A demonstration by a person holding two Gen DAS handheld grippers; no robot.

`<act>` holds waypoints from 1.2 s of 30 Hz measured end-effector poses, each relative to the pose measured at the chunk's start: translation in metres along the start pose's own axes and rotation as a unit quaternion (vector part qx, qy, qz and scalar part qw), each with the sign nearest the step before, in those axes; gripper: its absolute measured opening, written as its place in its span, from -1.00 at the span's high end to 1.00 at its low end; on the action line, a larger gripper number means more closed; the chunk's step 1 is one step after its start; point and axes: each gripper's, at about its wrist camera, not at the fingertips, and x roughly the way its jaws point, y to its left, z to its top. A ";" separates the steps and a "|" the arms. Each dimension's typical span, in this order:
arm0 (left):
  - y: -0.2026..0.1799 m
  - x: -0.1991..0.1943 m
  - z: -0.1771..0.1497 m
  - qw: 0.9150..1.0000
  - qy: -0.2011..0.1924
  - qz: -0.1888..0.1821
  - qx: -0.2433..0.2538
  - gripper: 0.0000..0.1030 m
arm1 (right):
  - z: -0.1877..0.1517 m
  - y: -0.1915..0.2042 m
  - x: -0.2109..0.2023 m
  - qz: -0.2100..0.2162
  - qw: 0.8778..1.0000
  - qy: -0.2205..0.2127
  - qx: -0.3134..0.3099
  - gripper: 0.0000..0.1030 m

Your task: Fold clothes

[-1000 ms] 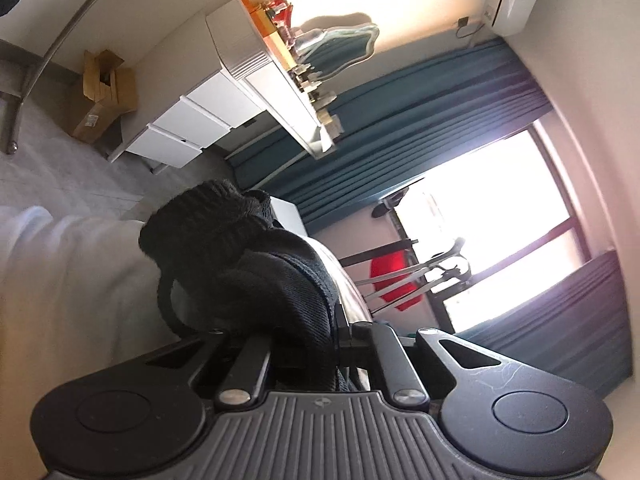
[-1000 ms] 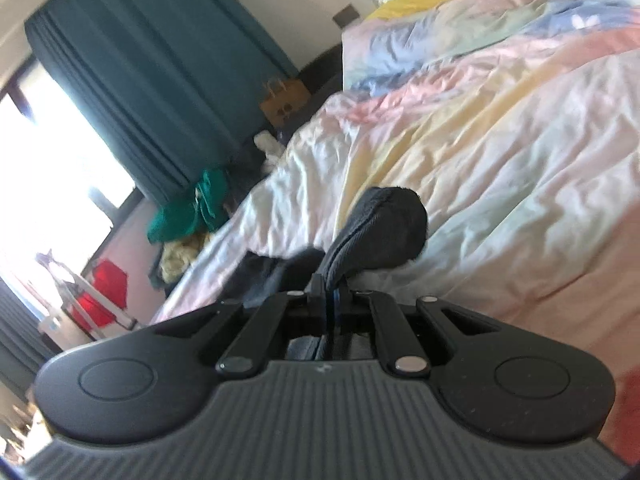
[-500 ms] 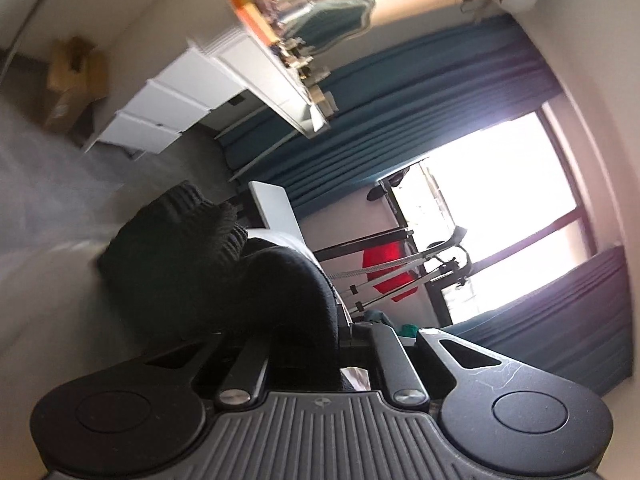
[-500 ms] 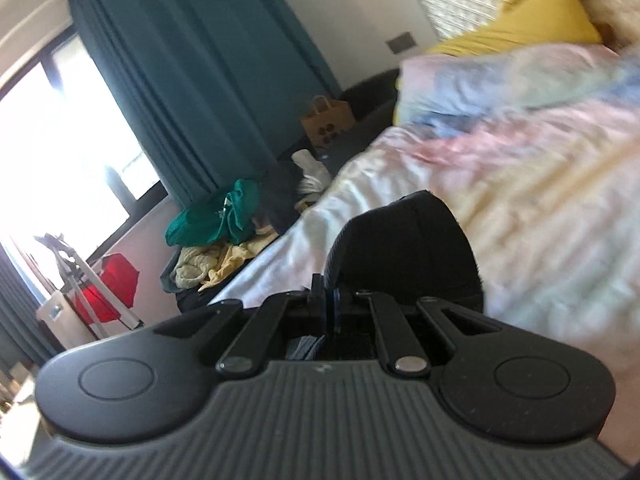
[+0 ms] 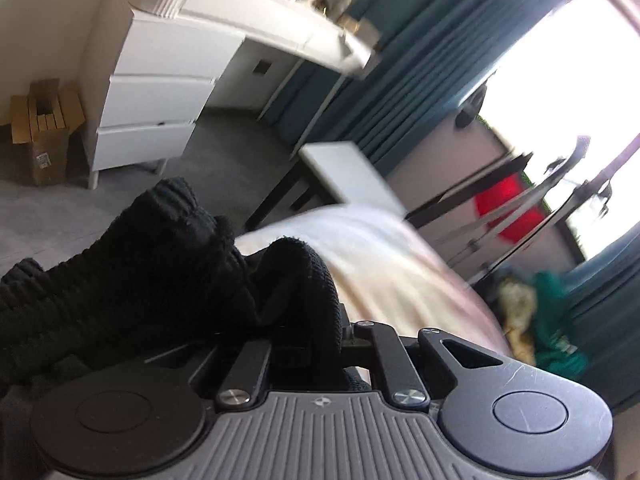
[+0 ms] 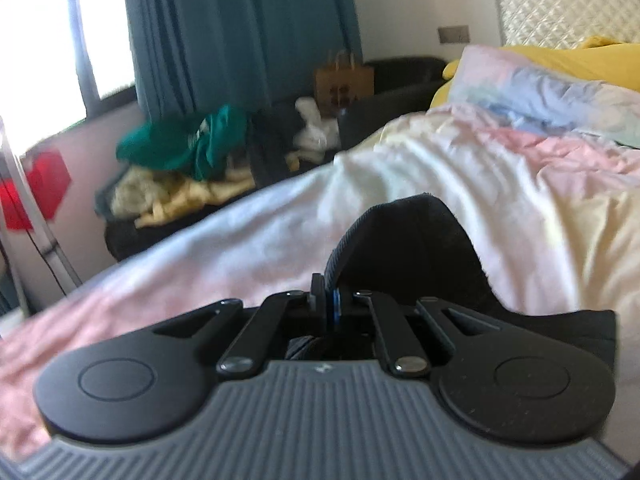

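A white chest of drawers (image 5: 152, 96) stood against the pale far wall, joined to a white desk top (image 5: 280, 36) cluttered with small items. An open cardboard box (image 5: 44, 132) sat on the grey carpet (image 5: 224, 152) to its left. Teal curtains (image 5: 404, 92) framed a glaring bright window (image 5: 560, 80) on the right. The bed's pastel duvet (image 6: 500, 184) stretched toward a quilted headboard (image 6: 564, 12) and a yellow pillow (image 6: 580, 60). Beyond it a heap of green and yellow laundry (image 6: 184, 168) lay near a brown paper bag (image 6: 344, 84).
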 end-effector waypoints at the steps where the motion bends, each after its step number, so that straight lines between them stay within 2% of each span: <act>1: 0.002 0.005 -0.001 1.000 0.005 0.003 0.004 0.76 | -0.003 0.001 0.005 0.003 1.000 0.005 -0.005 0.85; 6: 0.014 -0.008 0.000 0.999 0.027 -0.027 0.004 0.49 | -0.002 -0.014 0.001 0.062 0.997 0.039 0.016 0.68; 8: 0.019 -0.029 0.000 0.999 0.026 -0.044 -0.004 0.37 | 0.002 -0.024 -0.010 0.092 0.995 0.046 0.018 0.48; 9: 0.020 -0.040 0.000 0.999 0.025 -0.047 -0.004 0.25 | 0.004 -0.031 -0.019 0.106 0.993 0.045 0.021 0.37; 10: 0.020 -0.053 -0.001 0.999 0.024 -0.049 -0.001 0.12 | 0.006 -0.039 -0.031 0.120 0.992 0.042 0.023 0.12; 11: 0.022 -0.067 -0.002 0.998 0.022 -0.052 0.005 0.07 | 0.007 -0.051 -0.043 0.132 0.990 0.039 0.037 0.01; 14: 0.020 -0.113 -0.017 0.997 0.010 -0.069 0.019 -0.26 | 0.005 -0.096 -0.080 0.161 0.981 0.035 0.104 -0.18; 16: 0.026 -0.142 -0.034 0.997 0.001 -0.080 0.007 -0.71 | -0.006 -0.130 -0.101 0.172 0.970 0.036 0.167 -0.21; 19: 0.052 -0.176 -0.061 0.994 -0.003 -0.096 -0.047 -0.93 | -0.031 -0.175 -0.122 0.183 0.948 0.056 0.253 -0.21; 23: 0.094 -0.192 -0.095 0.984 0.009 -0.113 -0.135 -0.95 | -0.066 -0.207 -0.130 0.211 0.914 0.106 0.331 -0.21; 27: 0.127 -0.172 -0.123 0.964 0.035 -0.138 -0.225 -0.92 | -0.076 -0.195 -0.113 0.237 0.893 0.147 0.353 -0.20; 28: 0.131 -0.164 -0.125 0.961 0.046 -0.140 -0.233 -0.88 | -0.078 -0.191 -0.108 0.243 0.888 0.157 0.357 -0.20; 30: 0.137 -0.148 -0.128 0.961 0.054 -0.141 -0.231 -0.82 | -0.082 -0.184 -0.099 0.256 0.877 0.176 0.366 -0.20; 32: 0.135 -0.131 -0.126 0.965 0.054 -0.135 -0.220 -0.76 | -0.085 -0.176 -0.090 0.268 0.866 0.196 0.374 -0.20; 34: 0.127 -0.122 -0.121 0.971 0.032 -0.129 -0.198 -0.63 | -0.088 -0.164 -0.076 0.256 0.871 0.209 0.362 -0.20; 36: 0.117 -0.111 -0.116 0.979 0.018 -0.113 -0.169 -0.49 | -0.090 -0.155 -0.063 0.253 0.877 0.195 0.359 -0.17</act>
